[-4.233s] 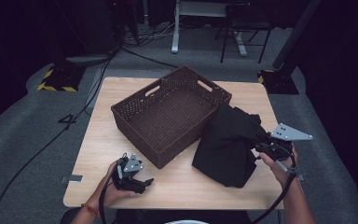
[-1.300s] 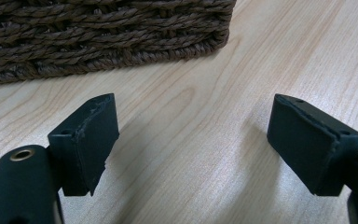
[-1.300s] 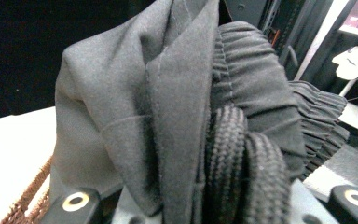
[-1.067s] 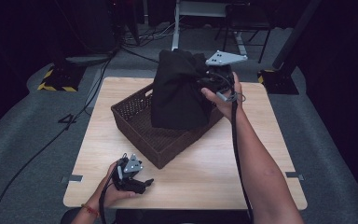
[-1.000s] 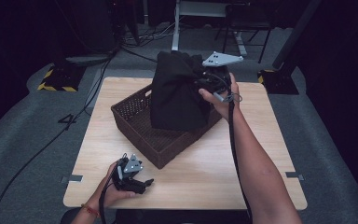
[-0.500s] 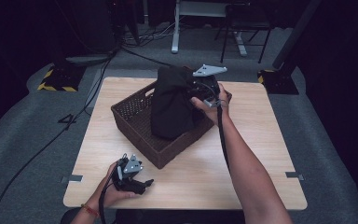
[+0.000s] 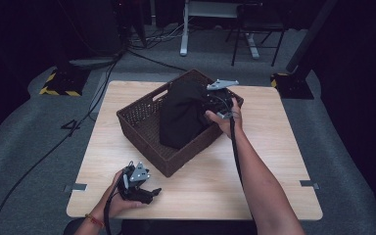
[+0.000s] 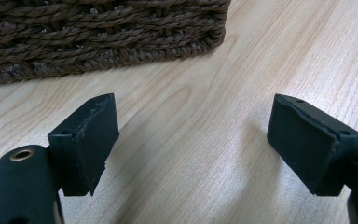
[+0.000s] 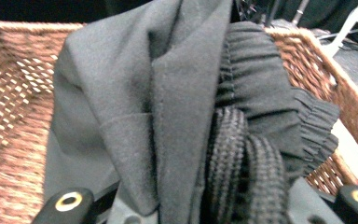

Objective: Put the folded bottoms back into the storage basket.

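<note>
At the near left of the counter (image 7: 274, 161), the left claw (image 7: 149, 192) rests on the wood with its jaws wide and nothing between them, the brown wicker basket's (image 7: 142, 122) woven wall just beyond. In the middle, the black garment (image 7: 181, 117) hangs half inside the basket, its lower folds already down among the weave and its top bunched up at the far right corner. There the right claw (image 7: 214, 102) pinches the garment's ribbed hem and drawcord, jaws narrow on the cloth. To finish well, I would lower the bundle until the basket floor carries its weight, keep the cloth inside the rim, and only then let go. No brand, label or writing can be read on these; a "4" (image 7: 71, 126) marks the floor to the left.
</note>
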`<state>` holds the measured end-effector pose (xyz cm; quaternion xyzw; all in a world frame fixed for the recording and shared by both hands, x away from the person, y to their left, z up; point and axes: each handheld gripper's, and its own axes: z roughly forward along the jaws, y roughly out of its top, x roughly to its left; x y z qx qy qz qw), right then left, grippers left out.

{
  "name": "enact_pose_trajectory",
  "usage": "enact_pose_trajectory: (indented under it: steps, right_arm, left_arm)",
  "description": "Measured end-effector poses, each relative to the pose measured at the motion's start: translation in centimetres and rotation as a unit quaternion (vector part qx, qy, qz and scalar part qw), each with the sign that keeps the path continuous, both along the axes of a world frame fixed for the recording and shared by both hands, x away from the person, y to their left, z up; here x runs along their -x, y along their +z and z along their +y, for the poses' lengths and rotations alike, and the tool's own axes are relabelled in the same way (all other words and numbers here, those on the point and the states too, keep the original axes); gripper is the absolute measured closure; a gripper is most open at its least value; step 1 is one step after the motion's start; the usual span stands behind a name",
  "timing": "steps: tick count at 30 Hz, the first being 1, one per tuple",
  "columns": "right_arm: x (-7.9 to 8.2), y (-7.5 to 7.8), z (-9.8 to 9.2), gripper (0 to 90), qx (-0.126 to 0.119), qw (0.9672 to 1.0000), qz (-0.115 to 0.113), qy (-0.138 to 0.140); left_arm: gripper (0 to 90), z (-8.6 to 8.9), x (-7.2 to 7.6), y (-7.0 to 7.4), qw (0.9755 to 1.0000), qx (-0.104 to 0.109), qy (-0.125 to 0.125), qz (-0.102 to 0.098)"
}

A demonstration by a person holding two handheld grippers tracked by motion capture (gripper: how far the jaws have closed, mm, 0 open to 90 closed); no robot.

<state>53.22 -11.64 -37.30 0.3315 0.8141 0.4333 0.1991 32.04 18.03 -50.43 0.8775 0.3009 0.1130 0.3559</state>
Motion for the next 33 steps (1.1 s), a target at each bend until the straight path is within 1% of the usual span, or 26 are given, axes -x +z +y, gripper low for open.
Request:
enact_pose_trajectory:
  steps: [1, 2, 9, 11, 12, 13, 14, 15, 16, 17, 18, 19, 22, 23, 24, 26, 27, 30, 33]
  right_arm:
    - [0.0, 0.0, 0.0, 71.7, 0.0, 1.0, 0.0, 0.0]
    - [-0.2, -0.5, -0.5, 70.1, 0.003, 0.9999, 0.008, -0.007]
    - [-0.8, -1.9, -1.6, 62.3, 0.025, 0.9988, 0.031, -0.029]
    - [-0.9, -2.2, -1.9, 56.9, 0.028, 0.9984, 0.035, -0.034]
    - [-1.1, -2.3, -2.1, 54.3, 0.027, 0.9982, 0.038, -0.038]
    - [-1.1, -2.3, -2.1, 54.3, 0.027, 0.9982, 0.038, -0.038]
    - [-1.2, -2.4, -2.5, 49.1, 0.028, 0.9977, 0.044, -0.044]
    - [-1.3, -2.4, -2.6, 47.1, 0.028, 0.9976, 0.045, -0.046]
    - [-1.3, -2.3, -2.8, 44.7, 0.022, 0.9976, 0.046, -0.046]
    - [-1.3, -2.3, -2.8, 44.7, 0.022, 0.9976, 0.046, -0.046]
    - [-1.3, -2.1, -3.2, 39.0, 0.003, 0.9976, 0.052, -0.045]
    - [-1.3, -2.1, -3.2, 39.0, 0.003, 0.9976, 0.052, -0.045]
    - [-1.1, -1.7, -3.5, 31.3, 0.001, 0.9979, 0.045, -0.047]
    - [-1.1, -1.7, -3.5, 31.3, 0.001, 0.9979, 0.045, -0.047]
    - [-1.0, -1.4, -3.6, 30.5, 0.001, 0.9982, 0.038, -0.047]
    - [-0.8, -1.2, -3.7, 29.9, 0.001, 0.9985, 0.034, -0.043]
    - [-0.8, -1.2, -3.7, 29.9, 0.001, 0.9985, 0.034, -0.043]
    - [-0.7, -1.2, -3.5, 28.5, 0.012, 0.9987, 0.033, -0.038]
    - [-0.7, -1.3, -3.5, 28.0, 0.013, 0.9988, 0.035, -0.032]
  left_arm:
    - [16.8, 0.0, 0.0, 0.0, 1.0, 0.0, 0.0, 0.0]
    - [16.8, 0.0, 0.0, 0.0, 1.0, 0.0, 0.0, 0.0]
    - [16.8, 0.0, 0.0, 0.0, 1.0, 0.0, -0.001, 0.0]
    - [16.7, 0.0, 0.0, 0.0, 1.0, 0.0, -0.001, 0.0]
    - [16.7, 0.0, 0.0, 0.0, 1.0, 0.0, -0.001, 0.0]
    - [16.8, 0.0, 0.0, 0.0, 1.0, 0.0, -0.001, 0.0]
    - [16.8, 0.0, 0.0, 0.0, 1.0, 0.0, -0.001, 0.0]
    - [16.8, 0.0, 0.0, 0.0, 1.0, 0.0, -0.001, 0.0]
    - [16.7, 0.0, 0.0, 0.0, 1.0, 0.0, -0.001, 0.0]
    - [16.8, 0.0, 0.0, 0.0, 1.0, 0.0, -0.001, 0.0]
    - [16.8, 0.0, 0.0, 0.0, 1.0, 0.0, -0.001, 0.0]
    - [16.7, 0.0, 0.0, 0.0, 1.0, 0.0, -0.001, 0.0]
    - [16.8, 0.0, 0.0, 0.0, 1.0, 0.0, -0.001, 0.0]
    - [16.8, 0.0, 0.0, 0.0, 1.0, 0.0, 0.0, 0.0]
    - [16.7, 0.0, 0.0, 0.0, 1.0, 0.0, 0.0, 0.0]
    - [16.7, 0.0, 0.0, 0.0, 1.0, 0.0, 0.0, 0.001]
    - [16.7, 0.0, 0.0, 0.0, 1.0, 0.0, 0.0, 0.001]
    - [16.7, 0.0, 0.0, 0.0, 1.0, 0.0, 0.0, 0.001]
    - [16.8, 0.0, 0.0, 0.0, 1.0, 0.0, 0.0, 0.001]
